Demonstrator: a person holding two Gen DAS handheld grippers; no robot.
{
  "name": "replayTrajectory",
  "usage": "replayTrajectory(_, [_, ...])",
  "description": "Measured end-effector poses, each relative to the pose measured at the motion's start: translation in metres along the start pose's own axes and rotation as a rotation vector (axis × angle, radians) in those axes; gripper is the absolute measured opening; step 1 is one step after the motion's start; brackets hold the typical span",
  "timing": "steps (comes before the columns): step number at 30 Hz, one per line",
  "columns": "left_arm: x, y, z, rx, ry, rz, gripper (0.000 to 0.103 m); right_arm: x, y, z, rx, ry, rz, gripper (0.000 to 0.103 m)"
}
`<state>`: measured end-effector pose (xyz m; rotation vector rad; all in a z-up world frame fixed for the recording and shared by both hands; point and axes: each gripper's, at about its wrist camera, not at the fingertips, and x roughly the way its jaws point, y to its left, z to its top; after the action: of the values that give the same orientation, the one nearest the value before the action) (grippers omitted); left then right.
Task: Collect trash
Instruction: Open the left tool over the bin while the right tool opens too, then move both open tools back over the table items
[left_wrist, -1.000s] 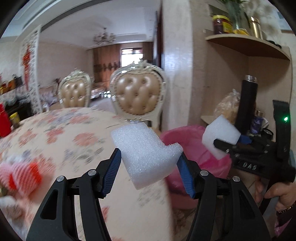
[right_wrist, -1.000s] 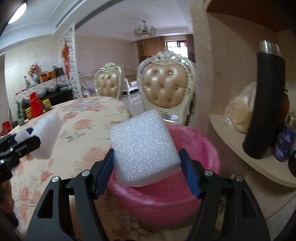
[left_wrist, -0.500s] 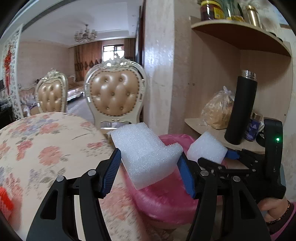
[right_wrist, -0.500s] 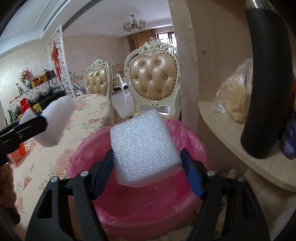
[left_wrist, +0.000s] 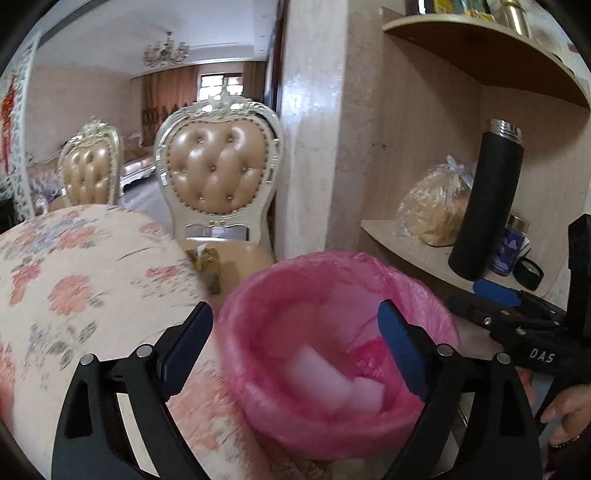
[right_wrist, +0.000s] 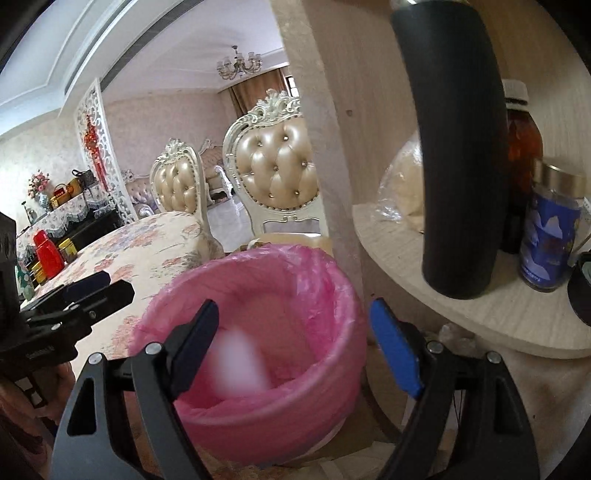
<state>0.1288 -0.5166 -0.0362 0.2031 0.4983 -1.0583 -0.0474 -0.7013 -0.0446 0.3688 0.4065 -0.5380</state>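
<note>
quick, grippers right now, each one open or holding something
left gripper: open, holding nothing, jaws just opened over the pink-lined bin.
right gripper: open, holding nothing, jaws just opened; blurred white foam in the bin.

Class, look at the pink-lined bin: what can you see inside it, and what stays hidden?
Inside the pink-lined bin lie blurred white foam pieces on the pink liner. The bin's floor beneath them and its near inner wall are covered.

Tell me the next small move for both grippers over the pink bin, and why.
Probably draw both back toward the table for more trash. The left gripper and right gripper have just been opening, nothing sits between their fingers, and white foam pieces appear blurred inside the pink-lined bin.
</note>
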Motion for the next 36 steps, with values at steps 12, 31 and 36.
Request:
replayTrajectory(12, [-0.127,0.092,-0.064,-0.200,-0.001,0.298,0.093,-0.009,0.125,-0.020,-0.141,0.045,0.204,0.084])
replayTrajectory(31, [-0.373,0.251,-0.190,-0.424,0.037,0.881,0.093,-0.019,0.418,-0.113,-0.479,0.262,0.595,0.090])
replayTrajectory(36, [-0.415,0.299,-0.212,-0.541,0.066,0.990,0.093,-0.019,0.472,-0.126,-0.558,0.300,0.637,0.090])
